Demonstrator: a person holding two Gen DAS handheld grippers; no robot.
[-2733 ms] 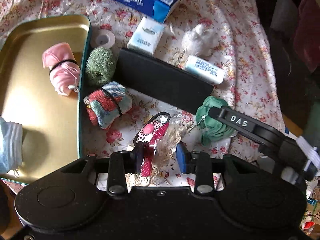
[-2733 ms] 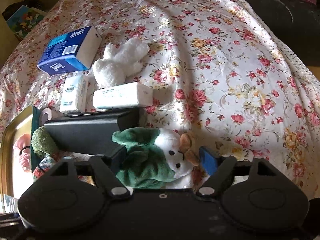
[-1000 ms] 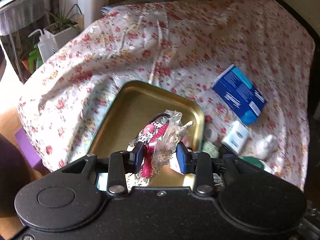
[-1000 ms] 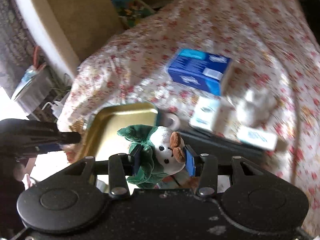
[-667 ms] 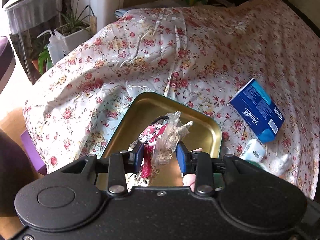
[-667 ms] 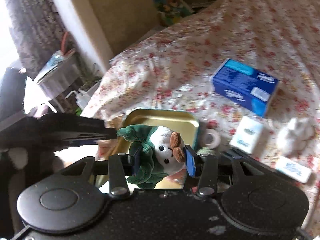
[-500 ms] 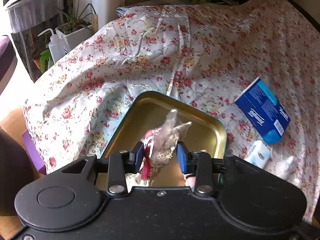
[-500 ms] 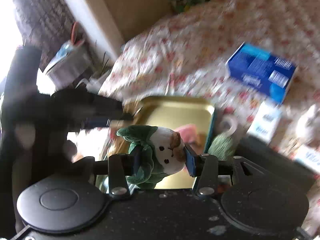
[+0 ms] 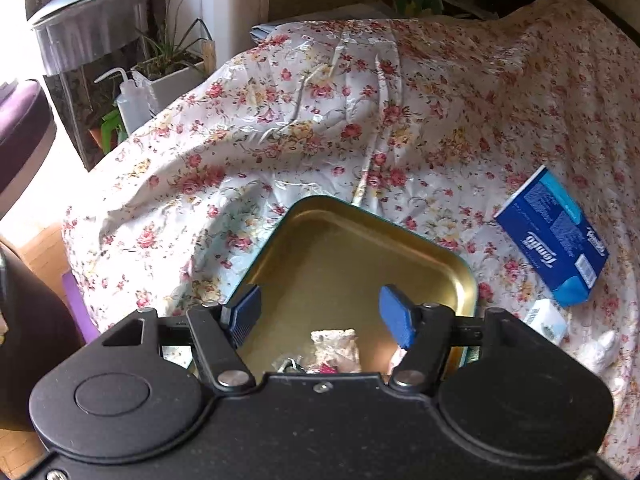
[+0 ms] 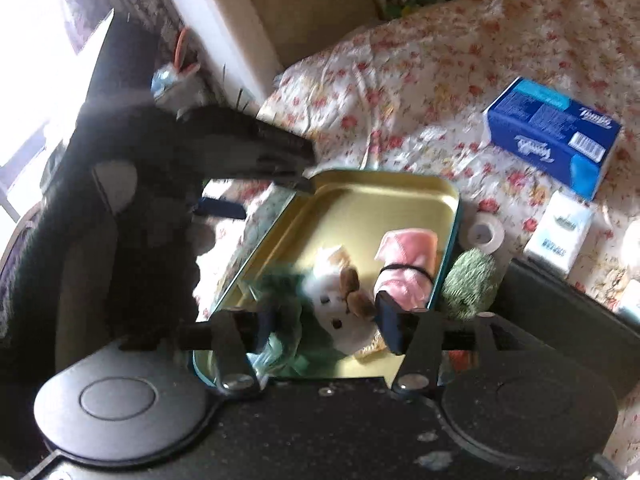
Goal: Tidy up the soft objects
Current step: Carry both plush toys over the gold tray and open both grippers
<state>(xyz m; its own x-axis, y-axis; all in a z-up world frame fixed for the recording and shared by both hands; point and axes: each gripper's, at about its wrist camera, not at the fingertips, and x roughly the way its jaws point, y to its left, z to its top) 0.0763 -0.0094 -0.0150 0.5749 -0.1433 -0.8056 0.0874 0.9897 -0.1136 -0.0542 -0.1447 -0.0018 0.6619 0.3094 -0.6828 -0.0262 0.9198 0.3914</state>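
Observation:
My left gripper [image 9: 320,318] is open and empty above the gold tray [image 9: 348,248]. The clear packet with the pink spotted item [image 9: 332,350] lies in the tray just below its jaws. My right gripper [image 10: 326,324] is open over the same tray [image 10: 380,192]. The green and white plush toy [image 10: 328,304] is blurred between and below its jaws, over the tray floor. A pink rolled cloth [image 10: 406,264] lies in the tray. The left gripper's body [image 10: 168,184] shows at the left of the right wrist view.
On the flowered cloth [image 9: 320,120] lie a blue tissue box [image 10: 554,132], a white tissue pack [image 10: 560,232], a tape roll [image 10: 486,234], a green knitted roll [image 10: 470,280] and a black case [image 10: 560,308]. A plant pot and a squeeze bottle [image 9: 132,100] stand past the cloth's edge.
Both grippers carried their items over the tray. My left gripper opened and the packet dropped into the tray. My right gripper opened and the plush toy has dropped from its jaws.

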